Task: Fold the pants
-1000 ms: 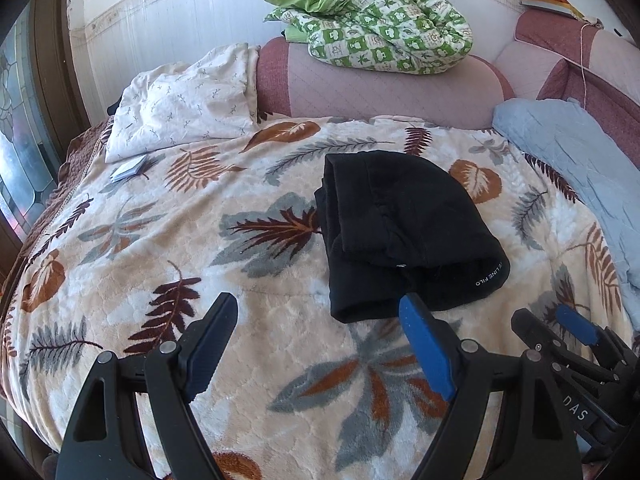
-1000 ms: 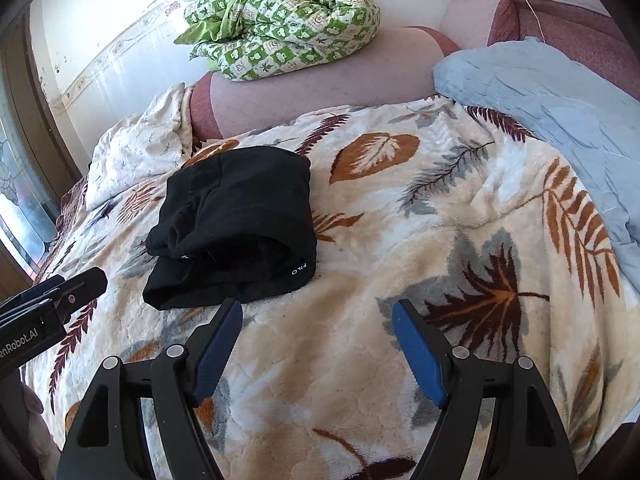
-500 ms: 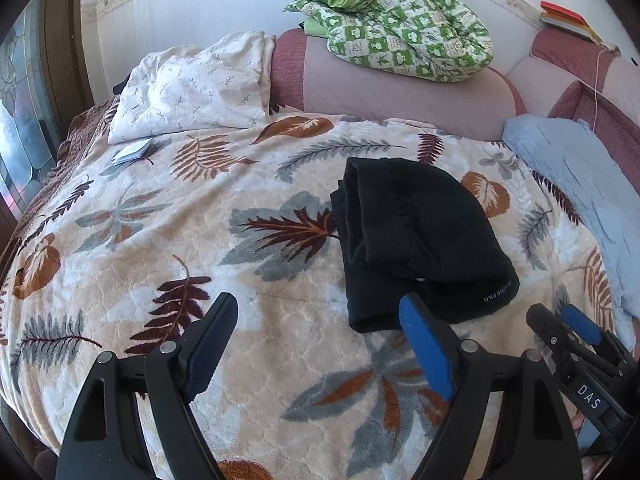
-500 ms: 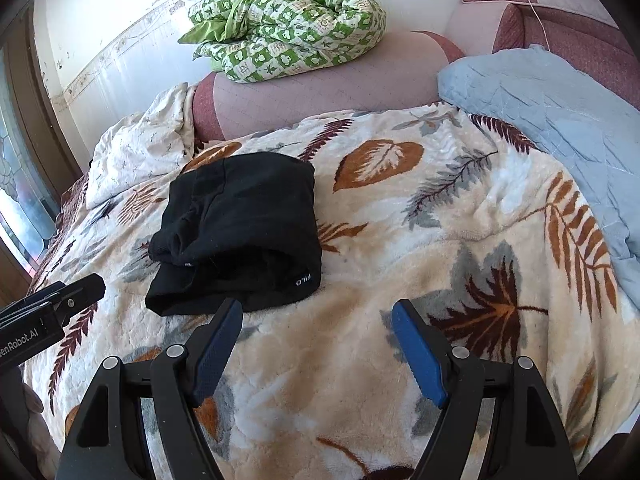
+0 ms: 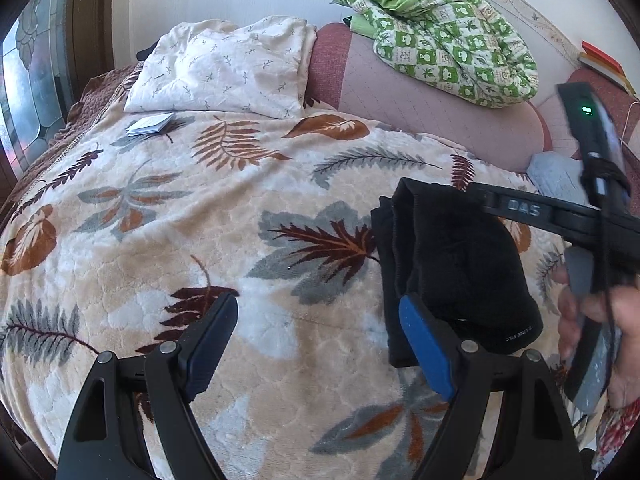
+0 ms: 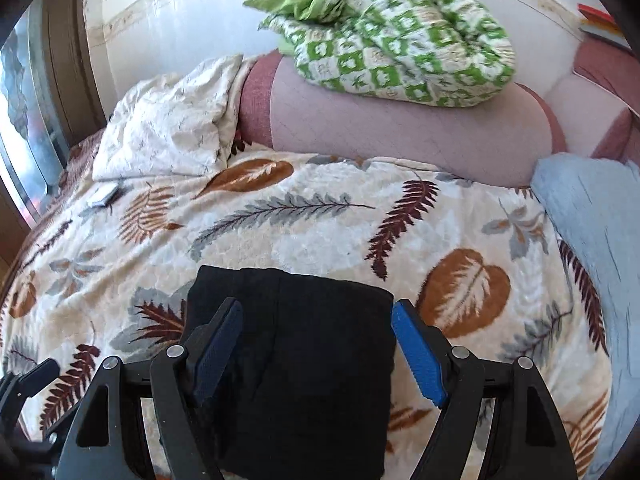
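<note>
While the leaf-patterned blanket (image 5: 168, 240) covers the bed, a green checked quilt (image 6: 400, 40) sits heaped on the pink headboard (image 6: 400, 128) and a white pillow (image 5: 228, 68) lies at the bed's left corner. Black pants (image 6: 304, 360), folded into a compact bundle, rest on the blanket. Directly above them hangs the right gripper (image 6: 316, 344), jaws spread, gripping nothing. Just left of the bundle, the left gripper (image 5: 316, 336) is likewise spread and empty.
</note>
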Tool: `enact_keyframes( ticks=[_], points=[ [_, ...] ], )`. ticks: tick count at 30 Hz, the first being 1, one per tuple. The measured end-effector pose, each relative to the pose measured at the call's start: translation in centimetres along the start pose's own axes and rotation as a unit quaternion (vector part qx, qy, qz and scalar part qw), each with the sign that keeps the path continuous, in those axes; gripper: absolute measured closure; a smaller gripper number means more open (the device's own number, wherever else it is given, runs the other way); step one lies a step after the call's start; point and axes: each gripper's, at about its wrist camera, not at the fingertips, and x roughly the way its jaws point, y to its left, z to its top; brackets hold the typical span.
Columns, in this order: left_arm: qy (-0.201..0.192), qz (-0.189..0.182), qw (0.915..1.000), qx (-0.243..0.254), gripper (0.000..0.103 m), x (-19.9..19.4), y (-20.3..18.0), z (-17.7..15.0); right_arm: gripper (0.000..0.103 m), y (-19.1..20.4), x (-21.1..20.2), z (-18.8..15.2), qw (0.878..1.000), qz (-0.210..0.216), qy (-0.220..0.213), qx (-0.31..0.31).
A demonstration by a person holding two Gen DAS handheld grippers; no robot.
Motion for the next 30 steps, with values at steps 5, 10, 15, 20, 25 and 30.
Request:
enact_keyframes(
  ticks=[5, 10, 15, 20, 25, 30],
  points=[
    [-0.009, 0.014, 0.9997, -0.017, 0.02, -0.4, 2.5, -0.2, 0.023, 4.2, 6.5, 0.5, 0.994, -0.059, 0.082, -0.038],
    [-0.017, 0.028, 0.9992, -0.021, 0.02, -1.2, 3.4, -0.3, 0.027, 8.7, 6.7, -0.8, 0.989, -0.076, 0.084, -0.096],
    [-0.032, 0.032, 0.999, -0.006, 0.02, -2.9, 2.3, -0.4, 0.029, 8.9, 3.1, -1.0, 0.994, 0.013, 0.055, -0.093],
    [-0.057, 0.04, 0.9973, 0.024, 0.02, -4.9, 0.5, -0.6, 0.027, 6.7, -2.8, -3.2, 0.997, 0.02, -0.013, -0.067],
    [-0.065, 0.038, 0.9963, 0.041, 0.02, -5.8, -1.0, -0.9, 0.025, 3.3, -4.8, -7.3, 0.998, -0.042, -0.036, -0.032],
    [-0.061, 0.042, 0.9959, 0.052, 0.02, -5.9, -1.7, -1.4, 0.024, 1.2, -2.3, -10.7, 0.999, -0.034, 0.017, -0.003]
  ],
)
